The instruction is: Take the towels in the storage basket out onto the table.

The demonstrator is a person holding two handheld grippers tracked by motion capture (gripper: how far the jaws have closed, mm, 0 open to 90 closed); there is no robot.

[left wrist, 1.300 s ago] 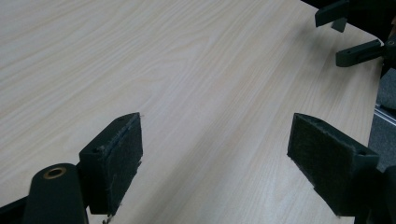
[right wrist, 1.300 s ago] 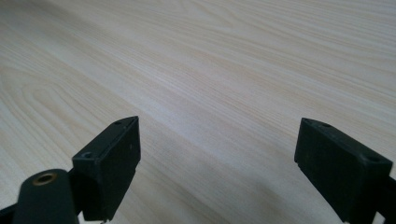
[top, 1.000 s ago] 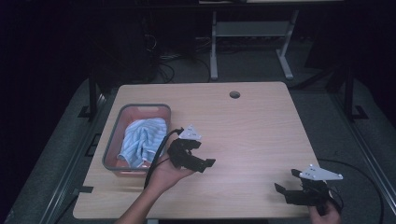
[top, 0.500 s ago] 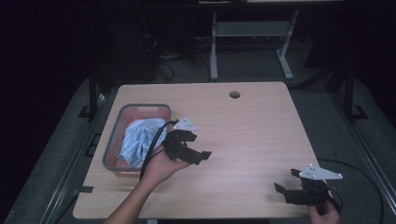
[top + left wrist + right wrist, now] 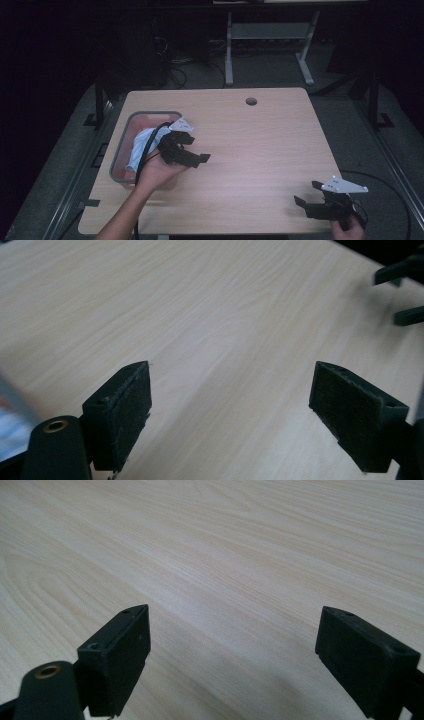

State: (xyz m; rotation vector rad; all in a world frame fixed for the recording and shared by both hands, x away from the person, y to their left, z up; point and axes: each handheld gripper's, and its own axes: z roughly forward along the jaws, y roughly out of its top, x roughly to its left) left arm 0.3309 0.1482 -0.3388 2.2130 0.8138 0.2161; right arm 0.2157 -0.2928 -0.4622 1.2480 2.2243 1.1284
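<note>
Your left gripper (image 5: 192, 150) has moved up toward bin (image 5: 120, 159) side since second ago, fingers (image 5: 122, 407) wide apart, empty, over bare tabletop (image 5: 260, 150). Blue cloth (image 5: 142, 147) lies in bin, just beside left gripper. Right gripper (image 5: 310, 197) at near right corner, fingers (image 5: 120, 647) apart, empty. No readable writing.

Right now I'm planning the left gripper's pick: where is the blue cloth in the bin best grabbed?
Probably the raised, crumpled fold of the blue cloth, coming from above. It lies heaped inside the bin, whose walls block a sideways approach. The left gripper is open beside it.
</note>
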